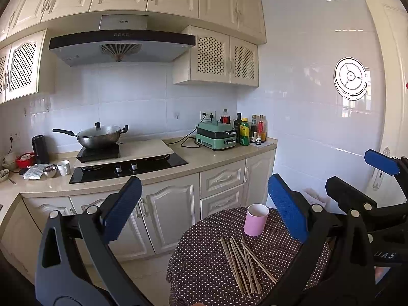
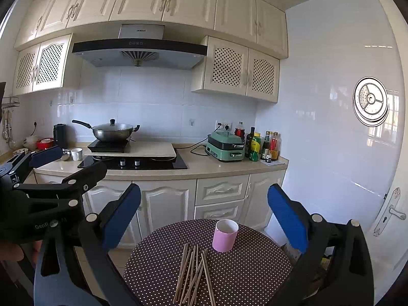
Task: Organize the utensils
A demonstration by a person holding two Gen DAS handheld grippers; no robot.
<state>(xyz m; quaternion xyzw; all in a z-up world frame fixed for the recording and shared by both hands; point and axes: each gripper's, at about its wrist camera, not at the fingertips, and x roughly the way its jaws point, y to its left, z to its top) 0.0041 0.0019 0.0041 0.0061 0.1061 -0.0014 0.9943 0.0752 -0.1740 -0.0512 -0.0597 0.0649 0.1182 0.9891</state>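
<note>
Several wooden chopsticks (image 1: 246, 265) lie loose in a pile on a small round table with a brown polka-dot cloth (image 1: 201, 262). A pink cup (image 1: 255, 219) stands upright just behind them. My left gripper (image 1: 204, 211) is open and empty, held above and in front of the table. The right gripper shows at the right edge of this view (image 1: 357, 178), also open. In the right wrist view the chopsticks (image 2: 195, 272) and pink cup (image 2: 225, 235) sit on the table (image 2: 255, 272); my right gripper (image 2: 204, 216) is open and empty above them. The left gripper appears at the left (image 2: 71, 163).
Behind the table runs a kitchen counter (image 1: 204, 158) with cream cabinets (image 1: 168, 219), a hob with a lidded wok (image 1: 102, 135), a green appliance (image 1: 216, 134), bottles (image 1: 251, 130) and a white mug (image 1: 63, 167). A white tiled wall and a door (image 2: 390, 214) stand to the right.
</note>
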